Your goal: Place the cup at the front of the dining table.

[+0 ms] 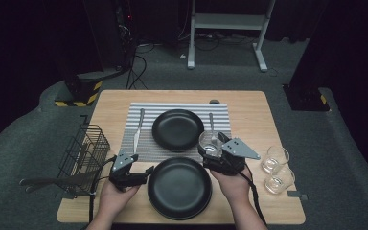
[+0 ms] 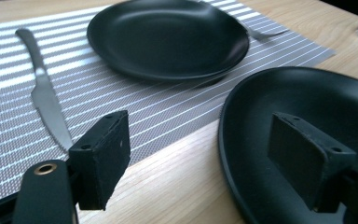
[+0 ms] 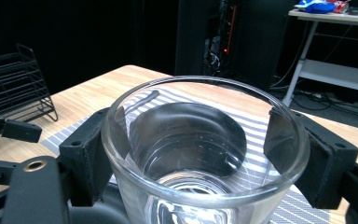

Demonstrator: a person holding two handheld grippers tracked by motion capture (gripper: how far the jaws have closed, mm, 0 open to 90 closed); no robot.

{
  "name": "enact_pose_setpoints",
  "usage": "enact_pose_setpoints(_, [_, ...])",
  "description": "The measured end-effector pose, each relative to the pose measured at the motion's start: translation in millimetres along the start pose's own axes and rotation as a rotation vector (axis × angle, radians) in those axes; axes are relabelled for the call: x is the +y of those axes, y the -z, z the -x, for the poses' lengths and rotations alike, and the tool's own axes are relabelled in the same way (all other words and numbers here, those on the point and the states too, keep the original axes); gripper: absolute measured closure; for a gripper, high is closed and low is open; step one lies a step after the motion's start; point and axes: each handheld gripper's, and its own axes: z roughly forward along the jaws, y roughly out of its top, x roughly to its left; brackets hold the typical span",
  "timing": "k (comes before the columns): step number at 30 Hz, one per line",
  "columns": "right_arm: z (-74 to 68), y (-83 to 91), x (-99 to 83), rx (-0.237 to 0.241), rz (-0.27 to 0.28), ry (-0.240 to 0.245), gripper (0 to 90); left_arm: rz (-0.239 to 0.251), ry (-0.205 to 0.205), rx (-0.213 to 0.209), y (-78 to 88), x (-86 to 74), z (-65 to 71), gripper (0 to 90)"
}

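A clear glass [image 3: 205, 154] sits between the jaws of my right gripper [image 3: 198, 149], which is shut on its sides. In the high view that glass [image 1: 210, 143] and the right gripper [image 1: 212, 147] are over the near right corner of the striped placemat [image 1: 146, 143]; I cannot tell if the glass touches it. My left gripper [image 1: 146, 172] is open at the left rim of the near black plate [image 1: 179, 188]. In the left gripper view, the left gripper [image 2: 205, 154] straddles that plate's rim [image 2: 228, 140], one jaw over the wood and one over the plate.
A second black plate [image 1: 178, 129] lies on the placemat with a knife [image 1: 137, 130] to its left and a fork [image 1: 211, 123] to its right. Two more glasses [image 1: 274, 159] [image 1: 279, 180] stand at the right edge. A wire basket [image 1: 84, 153] hangs off the left edge.
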Motion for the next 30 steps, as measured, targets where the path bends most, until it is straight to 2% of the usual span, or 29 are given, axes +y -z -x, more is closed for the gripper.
enact_pose_setpoints(4, [-5.4,-2.0,-2.0,0.017,0.002,-0.008,18.8,0.012,-0.028,-0.020,1.3,8.2,8.1,21.0])
enact_pose_setpoints(11, [-10.5,-9.6,-5.6,0.041,-0.017,0.004,18.8,0.046,-0.039,-0.068,2.0,15.6,21.5,20.0])
enact_pose_setpoints(16, [-13.0,-12.3,-6.0,0.048,-0.024,0.017,18.8,0.063,-0.071,-0.094,0.2,19.2,32.6,19.4])
enact_pose_setpoints(24, [-16.9,-17.5,-5.6,0.074,-0.029,0.016,18.8,0.070,-0.083,-0.119,-6.4,25.0,45.8,19.0])
enact_pose_setpoints(30, [-19.4,-22.7,-4.2,0.087,-0.033,0.018,18.8,0.090,-0.078,-0.142,-10.0,29.9,48.6,17.8])
